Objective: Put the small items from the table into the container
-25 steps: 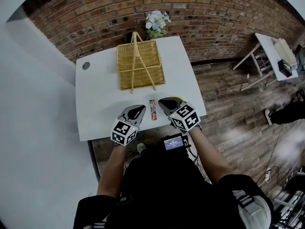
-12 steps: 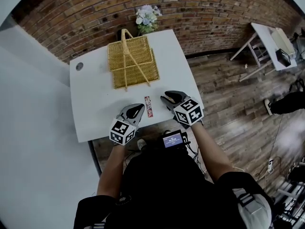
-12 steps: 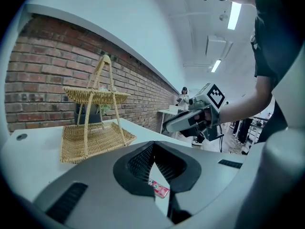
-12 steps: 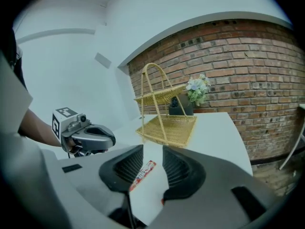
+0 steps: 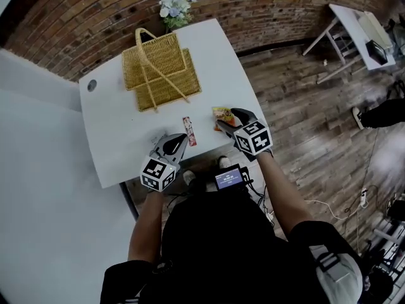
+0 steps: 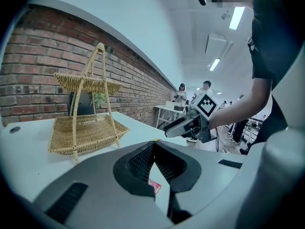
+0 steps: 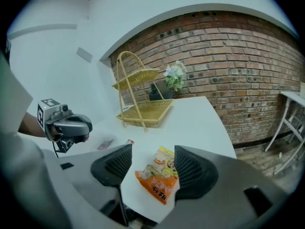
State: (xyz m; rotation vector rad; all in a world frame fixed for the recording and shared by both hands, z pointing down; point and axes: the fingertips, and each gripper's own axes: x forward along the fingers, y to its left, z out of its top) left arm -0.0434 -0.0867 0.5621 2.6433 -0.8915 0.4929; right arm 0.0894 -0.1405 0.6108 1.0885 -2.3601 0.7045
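Observation:
A two-tier wicker basket [image 5: 161, 68] stands at the back of the white table [image 5: 114, 138]. An orange snack packet [image 5: 223, 114] lies flat near the table's right front edge. My right gripper [image 5: 224, 123] is right behind it. In the right gripper view the packet [image 7: 159, 175] lies on the table between the jaws, which are opening and not touching it. A thin red stick packet [image 5: 188, 131] lies between the two grippers. My left gripper [image 5: 179, 140] is shut and empty just left of the stick; a red corner of the stick [image 6: 153, 187] shows beneath its closed tips.
A vase of pale flowers [image 5: 174, 5] stands behind the basket, against the brick wall. A round cable hole [image 5: 92, 85] is at the table's far left. The table's right edge drops to wooden floor; a white side table [image 5: 354, 24] stands far right.
My right gripper has moved forward and down behind the snack packet, and its jaws have gone from shut to wide apart. The left gripper has shifted only slightly.

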